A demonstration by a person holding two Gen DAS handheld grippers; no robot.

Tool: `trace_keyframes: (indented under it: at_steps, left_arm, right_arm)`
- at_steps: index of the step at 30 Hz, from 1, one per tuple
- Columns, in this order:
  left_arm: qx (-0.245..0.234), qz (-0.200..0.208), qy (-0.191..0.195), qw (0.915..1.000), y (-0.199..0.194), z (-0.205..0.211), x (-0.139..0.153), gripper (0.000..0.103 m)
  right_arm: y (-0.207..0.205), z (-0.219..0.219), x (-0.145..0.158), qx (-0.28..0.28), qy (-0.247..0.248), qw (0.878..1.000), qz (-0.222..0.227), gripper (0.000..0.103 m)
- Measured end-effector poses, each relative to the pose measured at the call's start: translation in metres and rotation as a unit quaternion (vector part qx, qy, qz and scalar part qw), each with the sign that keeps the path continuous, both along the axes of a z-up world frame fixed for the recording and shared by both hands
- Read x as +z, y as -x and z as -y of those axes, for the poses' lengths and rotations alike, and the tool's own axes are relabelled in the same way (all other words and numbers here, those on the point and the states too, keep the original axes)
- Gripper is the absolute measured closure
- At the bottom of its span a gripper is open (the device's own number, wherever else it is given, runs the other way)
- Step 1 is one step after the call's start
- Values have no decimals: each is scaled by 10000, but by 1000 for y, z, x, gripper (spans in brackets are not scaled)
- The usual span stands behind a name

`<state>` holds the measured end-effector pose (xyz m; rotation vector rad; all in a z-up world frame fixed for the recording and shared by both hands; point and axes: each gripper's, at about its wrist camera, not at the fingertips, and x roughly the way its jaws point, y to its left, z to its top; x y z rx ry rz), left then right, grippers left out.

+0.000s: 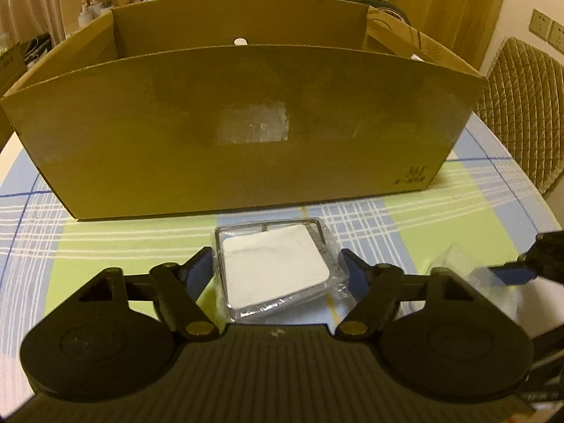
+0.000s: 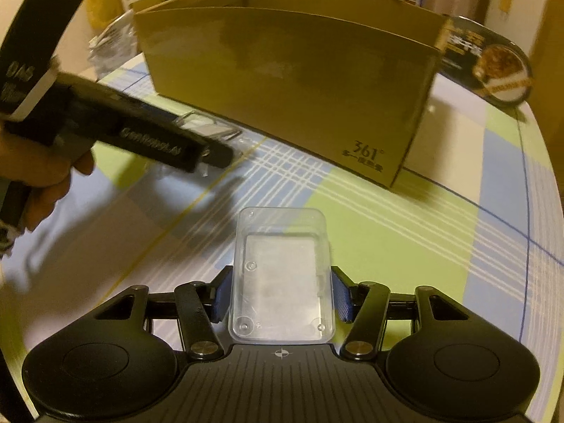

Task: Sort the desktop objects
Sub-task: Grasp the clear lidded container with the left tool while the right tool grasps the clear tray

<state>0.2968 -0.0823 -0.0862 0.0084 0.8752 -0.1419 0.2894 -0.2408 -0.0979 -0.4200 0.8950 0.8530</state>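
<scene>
Gripping one small item in each claw, we work at a table spread with a green, blue and white checked tablecloth point(image 2: 370, 211). Our left gripper point(image 1: 278, 271) has its blue pads point(image 1: 197, 268) closed against the two sides of a square white pad sealed in a clear wrapper point(image 1: 275, 271), which tilts up towards the wrist camera just in front of the open cardboard box point(image 1: 239, 134). Our right gripper point(image 2: 280, 296) is shut to about the same width on a clear plastic case point(image 2: 282, 275), its blue pads point(image 2: 341, 298) pressing the long sides while the far end juts out past the fingertips above the cloth. From the right wrist view we see the left gripper point(image 2: 215, 151) reaching in from the left edge, a hand point(image 2: 42, 190) around its handle, its tip close to the near wall of the cardboard box point(image 2: 289, 77). That box, printed "361°" at a lower corner, stands across the middle of the tabletop and a white round object point(image 1: 240, 41) shows inside it near the back wall. A quilted chair back point(image 1: 521, 120) stands beyond the right edge of the tabletop, and a dark round food lid point(image 2: 493, 67) lies behind the box's right end.
</scene>
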Motion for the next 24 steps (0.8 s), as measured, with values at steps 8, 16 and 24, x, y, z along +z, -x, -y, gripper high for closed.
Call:
trace_keyframes:
  at_steps: [8,16,24]
  left_arm:
    - [-350,-122,-17,9993,50,-1,5,41]
    - [-676,-133,-107,9976,96,5,6,39]
    - [-744,31,-171,9971,101,5,5,31]
  right_arm:
    - [10,15,9,-799,-218,9963,-223,50]
    - [39,36,18,-1348,-301,9897,-376,50]
    - [60,47,11,-1550,-465,9866,-193,48]
